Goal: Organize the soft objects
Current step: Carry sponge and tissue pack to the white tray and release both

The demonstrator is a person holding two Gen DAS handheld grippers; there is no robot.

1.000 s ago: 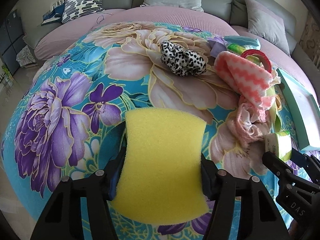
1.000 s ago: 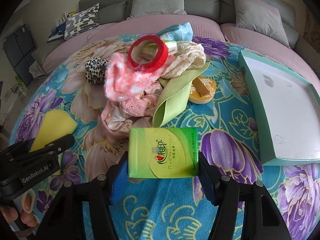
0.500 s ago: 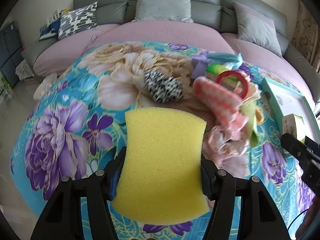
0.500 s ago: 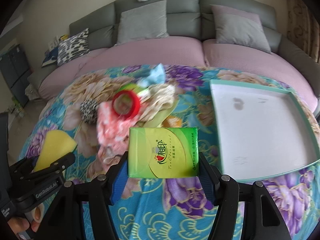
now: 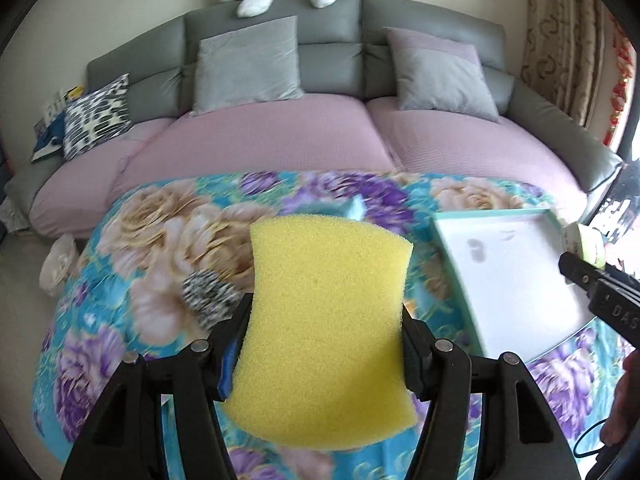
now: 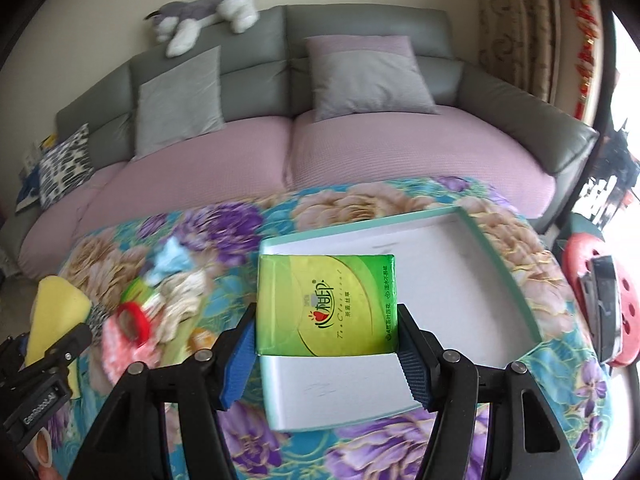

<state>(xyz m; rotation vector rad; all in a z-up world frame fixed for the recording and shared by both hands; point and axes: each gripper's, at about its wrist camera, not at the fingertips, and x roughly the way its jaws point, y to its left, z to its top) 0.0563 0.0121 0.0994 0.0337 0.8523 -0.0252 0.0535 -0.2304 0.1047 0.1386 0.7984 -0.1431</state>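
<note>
My left gripper (image 5: 320,344) is shut on a yellow sponge (image 5: 324,332) and holds it above the floral table. My right gripper (image 6: 326,344) is shut on a green tissue pack (image 6: 326,304) and holds it over the near left part of the white tray with a teal rim (image 6: 500,264). The tray also shows in the left wrist view (image 5: 512,272), to the right of the sponge. A pile of soft things lies left of the tray: a pink cloth (image 6: 116,344), a cream cloth (image 6: 180,300), a blue cloth (image 6: 172,260) and a leopard-print pouch (image 5: 208,296).
A red tape roll (image 6: 134,318) lies on the pile. The table has a floral cloth (image 5: 152,240). A grey and pink sofa (image 5: 280,140) with cushions stands behind it. A red stool (image 6: 600,292) stands at the table's right edge.
Both grippers have risen and swung right toward the tray. The tissue pack has moved from over the cloth near the pile to over the tray. The sponge stays gripped.
</note>
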